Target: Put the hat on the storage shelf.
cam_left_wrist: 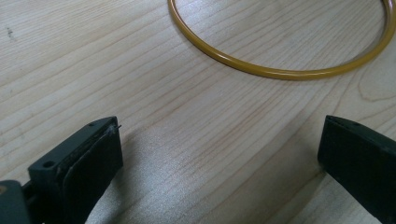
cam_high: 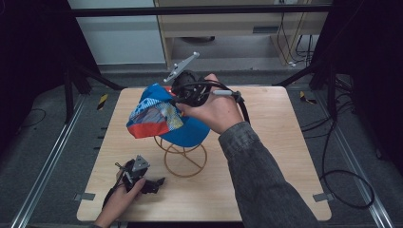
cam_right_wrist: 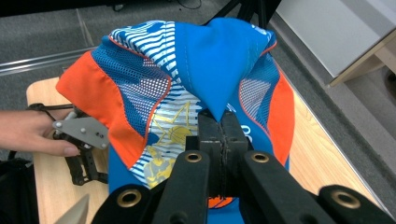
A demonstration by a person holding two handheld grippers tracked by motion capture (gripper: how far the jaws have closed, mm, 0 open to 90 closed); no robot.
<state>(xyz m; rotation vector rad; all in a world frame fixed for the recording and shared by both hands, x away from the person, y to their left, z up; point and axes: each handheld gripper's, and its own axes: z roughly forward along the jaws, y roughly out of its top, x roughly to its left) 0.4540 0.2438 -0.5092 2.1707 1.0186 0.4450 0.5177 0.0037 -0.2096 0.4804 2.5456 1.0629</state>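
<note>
Left hand-held gripper [cam_high: 159,183] gapes; right hand-held gripper [cam_right_wrist: 219,126] clamped.

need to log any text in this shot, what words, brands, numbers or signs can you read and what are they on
No text can be read here.
The blue and orange cap carries a yellow printed graphic on its striped panel, a drawing and not letters.
A trace of white print beside the right claw, which pinches the cap's fabric, is too hidden to read.
The yellow wire stand and the wooden table bear no markings.
</note>
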